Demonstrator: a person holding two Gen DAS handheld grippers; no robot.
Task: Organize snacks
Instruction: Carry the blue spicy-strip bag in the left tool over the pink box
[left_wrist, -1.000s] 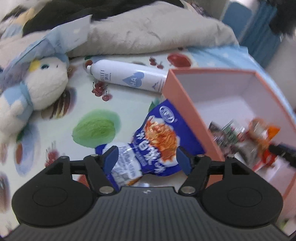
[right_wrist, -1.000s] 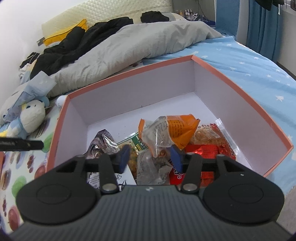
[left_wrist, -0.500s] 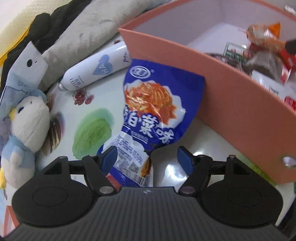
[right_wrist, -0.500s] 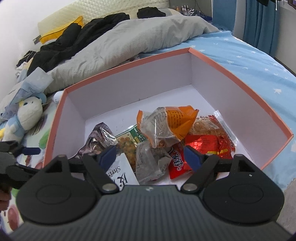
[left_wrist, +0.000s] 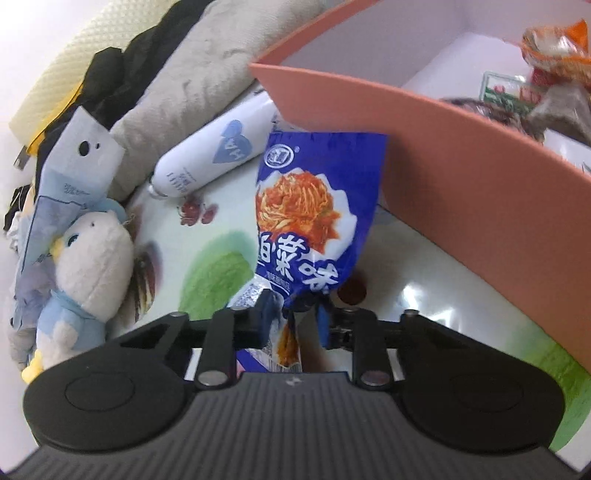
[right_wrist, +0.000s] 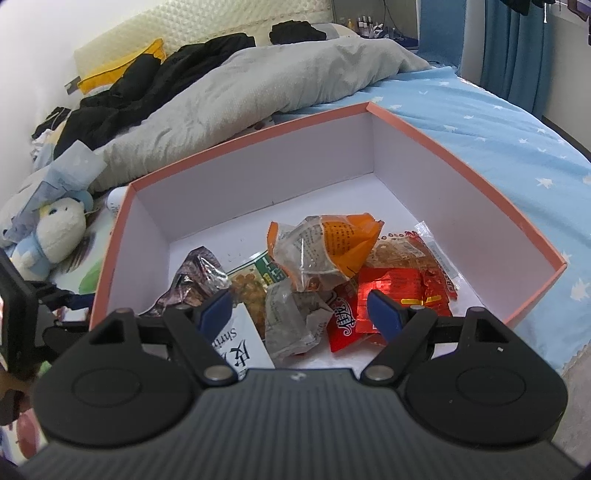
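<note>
A blue snack packet (left_wrist: 314, 206) with a red noodle picture lies on the printed sheet, its top leaning against the outer wall of the salmon-pink box (left_wrist: 461, 177). My left gripper (left_wrist: 294, 315) is closing on the packet's lower end, and the foil is pinched and crumpled between the pads. My right gripper (right_wrist: 301, 308) hangs open over the box (right_wrist: 258, 177) with nothing between its fingers. Under it lie an orange packet (right_wrist: 332, 243), a red packet (right_wrist: 399, 288), a white packet (right_wrist: 236, 343) and a dark silver packet (right_wrist: 199, 273).
A white spray bottle (left_wrist: 218, 155) lies beyond the blue packet, beside the box corner. A plush toy (left_wrist: 88, 266) sits to the left. A grey blanket (right_wrist: 258, 85) and black clothes are heaped behind the box. Blue starred bedding (right_wrist: 498, 140) stretches to the right.
My left gripper rolled, sank toward the blue packet and drew its jaws in onto the packet's lower end. My right gripper's jaws spread wider above the snacks in the box.
</note>
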